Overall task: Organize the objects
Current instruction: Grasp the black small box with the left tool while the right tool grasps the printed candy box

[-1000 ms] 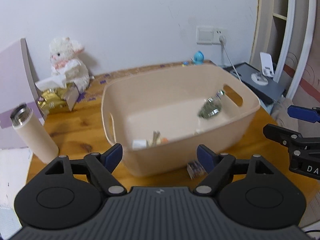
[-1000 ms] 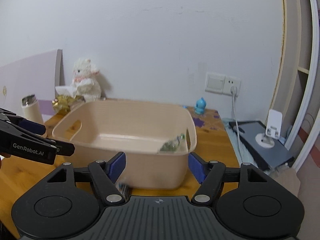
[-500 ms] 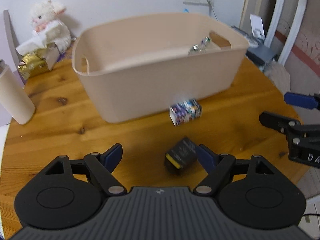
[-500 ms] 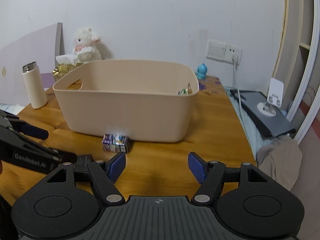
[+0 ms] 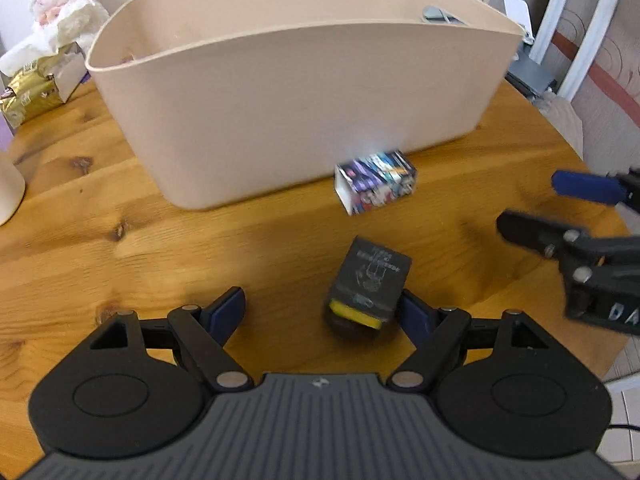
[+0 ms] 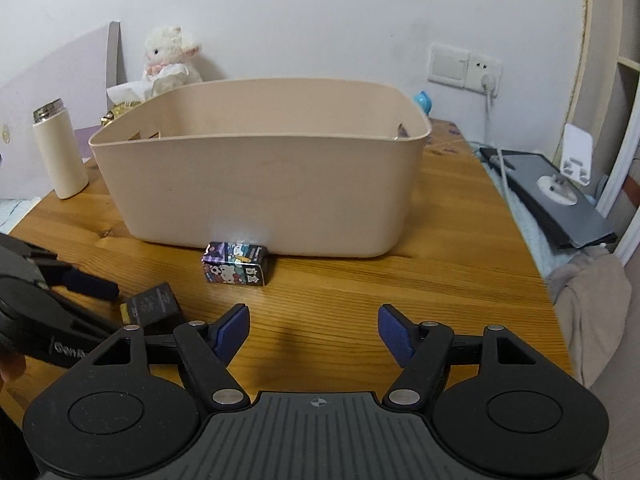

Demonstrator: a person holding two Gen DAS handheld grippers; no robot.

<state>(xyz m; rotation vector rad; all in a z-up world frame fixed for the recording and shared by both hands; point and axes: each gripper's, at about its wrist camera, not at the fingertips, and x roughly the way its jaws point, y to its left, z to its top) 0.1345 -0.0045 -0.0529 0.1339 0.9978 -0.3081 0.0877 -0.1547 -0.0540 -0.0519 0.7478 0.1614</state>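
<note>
Low over the wooden surface [image 5: 168, 248], the left tool [image 5: 322, 312] hangs with its blue-padded fingers spread wide and nothing clamped; a small black box with a yellow end [image 5: 370, 284] lies at the lower centre of the left wrist frame, just beside the tool's right-hand pad, though contact cannot be judged. Beyond it, toward the middle of the frame, a colourful printed carton [image 5: 376, 186] lies on its side just in front of the big beige plastic bin [image 5: 280, 92], which fills the upper half of the frame and blocks most of what lies behind. Something shiny [image 5: 438, 14] peeks over the bin's far rim at upper right. At upper left sit a white plush lamb [image 5: 60, 4] and a gold-wrapped tissue box [image 5: 32, 88], both clear of the bin. The right tool [image 6: 314, 332] also stands released, its pads apart over bare wood at the lower centre of its own frame; in the left wrist view it shows at the right edge. From the right wrist view, a cream flask with a metal cap [image 6: 58, 152] stands at the left, a wall socket with a plugged cable [image 6: 486, 76] is at upper right, and a dark flat device [image 6: 560, 208] lies on the bed at the right edge.
</note>
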